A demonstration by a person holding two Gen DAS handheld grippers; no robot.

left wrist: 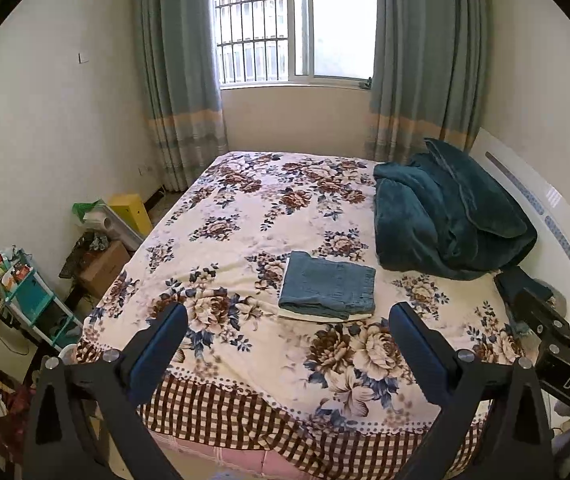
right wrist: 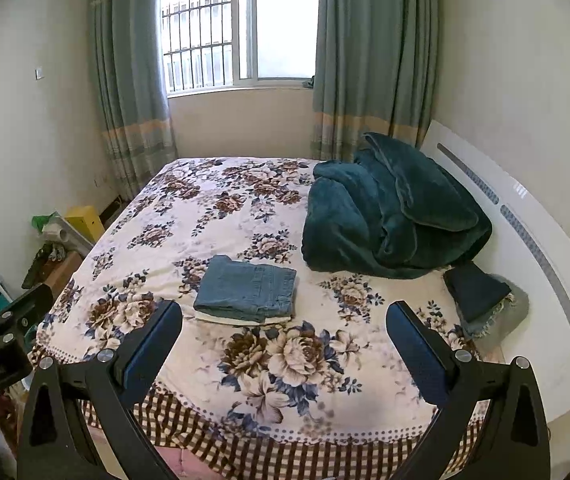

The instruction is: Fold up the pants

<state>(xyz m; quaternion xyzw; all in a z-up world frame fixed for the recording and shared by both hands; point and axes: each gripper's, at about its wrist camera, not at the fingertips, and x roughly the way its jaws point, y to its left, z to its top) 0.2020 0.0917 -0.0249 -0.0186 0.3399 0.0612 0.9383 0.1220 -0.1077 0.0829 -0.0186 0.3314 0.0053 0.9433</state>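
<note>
Both grippers (left wrist: 288,332) (right wrist: 284,330) gape above bed edge (right wrist: 245,436); folded pants (right wrist: 245,294) beyond.

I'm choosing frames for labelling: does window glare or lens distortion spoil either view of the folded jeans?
Left wrist view: window blown out white, walls bowed by the fisheye, yet folded jeans sharp and evenly lit. Right wrist view: same washed-out window, curved headboard, jeans clear; both claws open.
</note>
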